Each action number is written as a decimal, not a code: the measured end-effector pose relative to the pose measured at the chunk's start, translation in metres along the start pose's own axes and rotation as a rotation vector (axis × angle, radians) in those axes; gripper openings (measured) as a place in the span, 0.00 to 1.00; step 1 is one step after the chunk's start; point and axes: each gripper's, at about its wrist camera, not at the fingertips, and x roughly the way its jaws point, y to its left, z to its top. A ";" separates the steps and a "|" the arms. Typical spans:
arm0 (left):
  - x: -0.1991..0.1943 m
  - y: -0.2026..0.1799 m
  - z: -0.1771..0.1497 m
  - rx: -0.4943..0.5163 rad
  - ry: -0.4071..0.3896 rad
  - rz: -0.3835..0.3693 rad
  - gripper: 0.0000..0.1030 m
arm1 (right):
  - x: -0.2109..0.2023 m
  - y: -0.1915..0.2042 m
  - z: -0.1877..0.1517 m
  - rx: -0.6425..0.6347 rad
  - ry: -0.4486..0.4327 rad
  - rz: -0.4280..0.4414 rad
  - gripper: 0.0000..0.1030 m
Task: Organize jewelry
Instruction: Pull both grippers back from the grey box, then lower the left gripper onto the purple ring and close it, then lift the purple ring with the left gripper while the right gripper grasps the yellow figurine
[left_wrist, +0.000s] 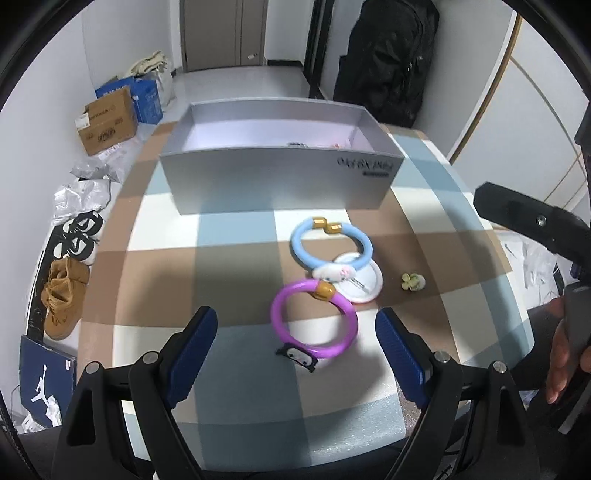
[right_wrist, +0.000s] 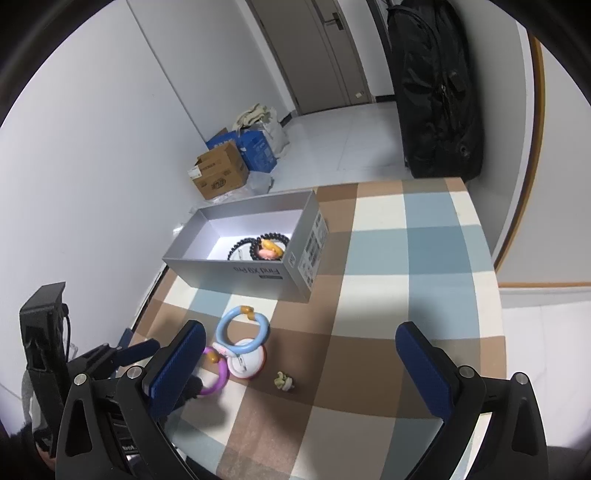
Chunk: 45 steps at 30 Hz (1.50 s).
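A purple bracelet (left_wrist: 314, 319) with a gold bead and a black charm lies on the checked table, just ahead of my open, empty left gripper (left_wrist: 295, 354). A blue bracelet (left_wrist: 330, 243) with gold beads and a white charm lies behind it, partly over a round white badge (left_wrist: 364, 282). A small green flower piece (left_wrist: 413, 282) lies to the right. The grey open box (left_wrist: 280, 177) stands behind. In the right wrist view the box (right_wrist: 255, 271) holds a black bead bracelet (right_wrist: 255, 242) and an orange-pink charm (right_wrist: 269, 250). My right gripper (right_wrist: 306, 362) is open and empty above the table, the flower piece (right_wrist: 283, 381) between its fingers.
The checked cloth (right_wrist: 406, 295) covers the table, whose edges fall off at left and right. Cardboard boxes (right_wrist: 221, 175), bags and shoes (left_wrist: 62, 295) lie on the floor at left. A black bag (right_wrist: 436, 85) leans against the far wall.
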 end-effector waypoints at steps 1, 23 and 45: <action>0.000 -0.002 0.000 0.006 0.005 -0.006 0.82 | 0.001 -0.001 0.000 0.007 0.005 0.000 1.00; 0.010 -0.013 -0.005 0.066 0.040 0.021 0.47 | 0.007 -0.010 -0.003 0.058 0.057 0.017 1.00; -0.023 0.009 0.009 -0.104 -0.042 -0.100 0.44 | 0.004 -0.009 -0.009 0.047 0.072 -0.028 1.00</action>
